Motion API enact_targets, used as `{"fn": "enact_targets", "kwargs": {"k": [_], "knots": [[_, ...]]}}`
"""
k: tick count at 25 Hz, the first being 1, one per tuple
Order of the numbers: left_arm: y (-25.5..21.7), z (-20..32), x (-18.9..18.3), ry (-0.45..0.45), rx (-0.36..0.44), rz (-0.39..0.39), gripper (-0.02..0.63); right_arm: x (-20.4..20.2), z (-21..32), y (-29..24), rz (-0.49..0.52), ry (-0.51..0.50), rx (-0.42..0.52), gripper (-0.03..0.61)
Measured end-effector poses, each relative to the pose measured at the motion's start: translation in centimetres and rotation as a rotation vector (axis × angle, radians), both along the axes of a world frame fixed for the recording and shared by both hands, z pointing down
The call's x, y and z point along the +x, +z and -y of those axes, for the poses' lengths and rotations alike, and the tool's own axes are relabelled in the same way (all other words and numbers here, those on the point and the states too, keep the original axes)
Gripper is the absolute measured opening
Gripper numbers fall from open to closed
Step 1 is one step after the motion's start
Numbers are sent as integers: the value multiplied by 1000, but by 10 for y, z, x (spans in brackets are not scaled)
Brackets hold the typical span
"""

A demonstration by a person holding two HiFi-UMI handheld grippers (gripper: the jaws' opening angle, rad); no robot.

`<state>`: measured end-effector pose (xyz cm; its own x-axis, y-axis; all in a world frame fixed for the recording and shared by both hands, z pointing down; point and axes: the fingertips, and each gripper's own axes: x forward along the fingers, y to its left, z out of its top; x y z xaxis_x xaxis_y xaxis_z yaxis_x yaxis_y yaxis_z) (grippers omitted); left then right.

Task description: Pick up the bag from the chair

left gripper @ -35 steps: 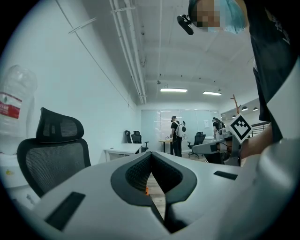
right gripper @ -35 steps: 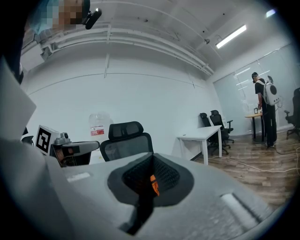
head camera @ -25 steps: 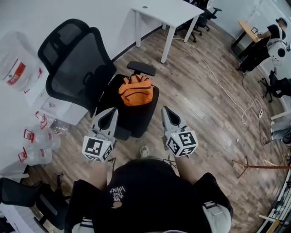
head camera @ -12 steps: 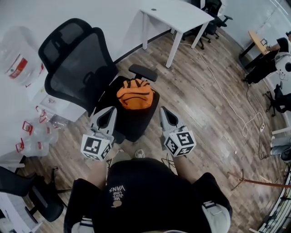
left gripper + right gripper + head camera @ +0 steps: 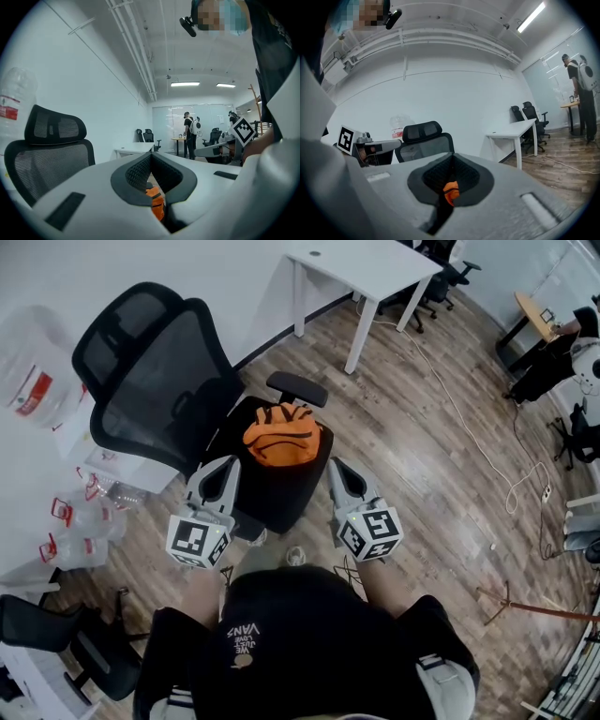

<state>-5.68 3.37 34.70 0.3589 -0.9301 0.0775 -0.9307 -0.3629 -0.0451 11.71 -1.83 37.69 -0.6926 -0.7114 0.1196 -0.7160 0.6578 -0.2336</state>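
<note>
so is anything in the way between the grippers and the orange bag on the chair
Nothing visible. The orange backpack sits on the office chair seat, with only bare seat between it and the left gripper and right gripper.

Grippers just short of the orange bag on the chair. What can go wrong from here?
1. The left gripper and right gripper both have jaws together; unless opened first, they would likely shove the bag rather than grip it.
2. The bag is soft and slumped close to the armrest; a pinch on loose fabric may slip, or a jaw may catch the armrest.
3. A push may swivel the chair.
</note>
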Motion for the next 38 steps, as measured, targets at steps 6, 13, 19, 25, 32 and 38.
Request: {"fn": "enact_targets", "kwargs": {"k": [6,13,19,25,32,38], "knots": [[4,23,-11,41,-11,6,9,-14,17,5,-11,29,-5,-2],[12,53,-30,93,-25,23,9,-35,42,7,-26,72,11,-2],[21,79,-43,134,-37,32,9,-50,62,12,-37,98,15,-2],[33,104,-55,172,-61,26,9,-66,82,24,-40,125,-13,-2],[57,131,-64,208,-103,23,9,-70,105,43,-60,173,-45,-2],[76,151,-68,235,-134,17,9,-73,121,60,-74,206,-63,-2]]}}
